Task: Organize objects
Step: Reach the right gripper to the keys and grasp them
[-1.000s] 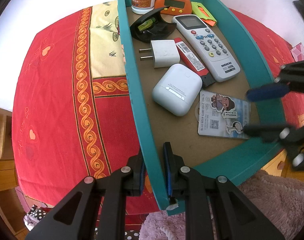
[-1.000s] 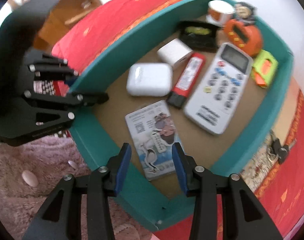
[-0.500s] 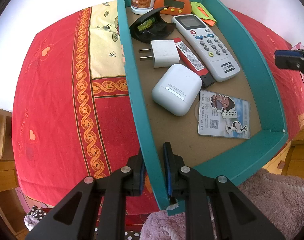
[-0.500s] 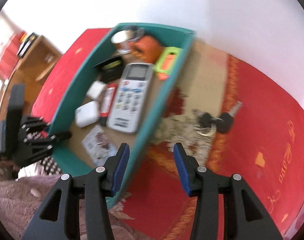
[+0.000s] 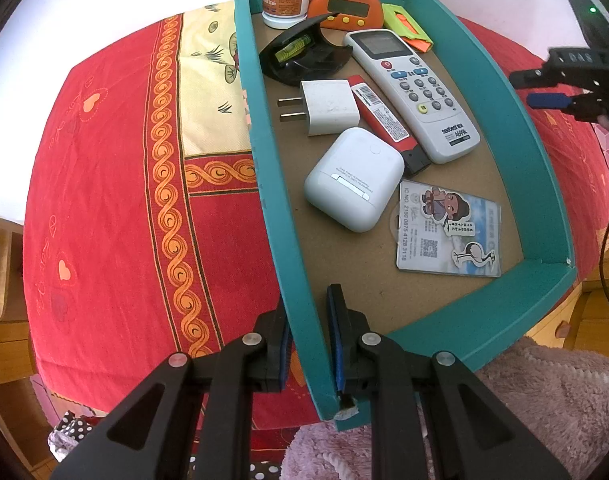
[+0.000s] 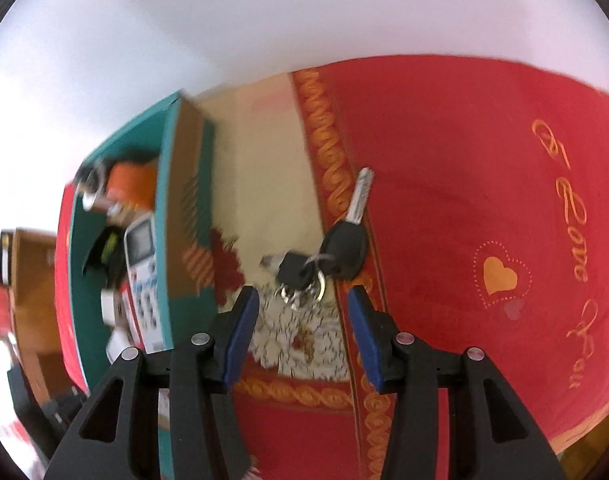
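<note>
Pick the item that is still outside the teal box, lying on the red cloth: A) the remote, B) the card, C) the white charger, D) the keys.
D: the keys lie on the cloth beside the box, just ahead of the open right tool; the remote, charger and card are inside it.

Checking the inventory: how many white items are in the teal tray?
4: jar in the far corner, plug adapter mid-tray, earbud case nearer, remote control to their right. Nothing looks hidden.

remote in tray, keys beside
</note>
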`<action>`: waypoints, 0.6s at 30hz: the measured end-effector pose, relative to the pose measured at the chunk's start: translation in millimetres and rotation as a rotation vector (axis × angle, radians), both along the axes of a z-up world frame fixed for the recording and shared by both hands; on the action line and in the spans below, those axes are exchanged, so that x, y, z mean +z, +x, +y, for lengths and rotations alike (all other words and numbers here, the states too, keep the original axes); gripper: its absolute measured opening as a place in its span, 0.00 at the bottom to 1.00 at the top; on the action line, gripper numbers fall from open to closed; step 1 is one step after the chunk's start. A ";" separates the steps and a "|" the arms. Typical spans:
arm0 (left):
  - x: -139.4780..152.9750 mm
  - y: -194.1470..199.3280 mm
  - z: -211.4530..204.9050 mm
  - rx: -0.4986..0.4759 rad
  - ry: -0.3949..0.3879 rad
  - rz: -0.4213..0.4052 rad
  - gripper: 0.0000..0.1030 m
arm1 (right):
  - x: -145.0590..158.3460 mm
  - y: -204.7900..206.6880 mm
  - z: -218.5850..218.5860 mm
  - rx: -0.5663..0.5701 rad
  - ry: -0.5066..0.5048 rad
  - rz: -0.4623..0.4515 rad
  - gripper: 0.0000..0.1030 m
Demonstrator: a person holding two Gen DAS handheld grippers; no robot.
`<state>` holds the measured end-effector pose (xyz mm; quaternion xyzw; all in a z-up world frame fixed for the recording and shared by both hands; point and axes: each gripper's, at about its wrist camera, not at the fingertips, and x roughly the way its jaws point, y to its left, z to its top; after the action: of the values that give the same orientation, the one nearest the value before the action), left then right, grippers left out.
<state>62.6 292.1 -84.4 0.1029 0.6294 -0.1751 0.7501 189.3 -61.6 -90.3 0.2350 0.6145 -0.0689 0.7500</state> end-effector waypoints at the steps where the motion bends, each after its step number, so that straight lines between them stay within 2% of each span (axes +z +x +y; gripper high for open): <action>1: 0.0 0.0 0.1 0.000 0.000 0.000 0.14 | -2.0 1.9 -2.3 -0.027 -0.004 0.007 0.51; 4: 0.0 0.3 0.4 0.000 0.000 -0.001 0.14 | -8.1 5.4 -6.9 -0.083 0.009 0.027 0.52; 9: 0.1 0.3 0.3 0.000 -0.001 0.001 0.14 | -20.2 9.7 -13.1 -0.188 0.128 0.057 0.52; 13: 0.2 -0.1 -0.1 0.000 -0.001 0.001 0.14 | -20.6 17.4 -12.7 -0.207 0.097 0.060 0.52; 18: 0.2 -0.1 0.0 0.001 0.000 0.000 0.14 | -24.1 27.3 9.9 -0.127 -0.008 0.075 0.51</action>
<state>62.5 292.1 -84.3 0.1026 0.6294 -0.1749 0.7501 216.6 -51.8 -114.3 0.2677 0.6259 -0.1276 0.7214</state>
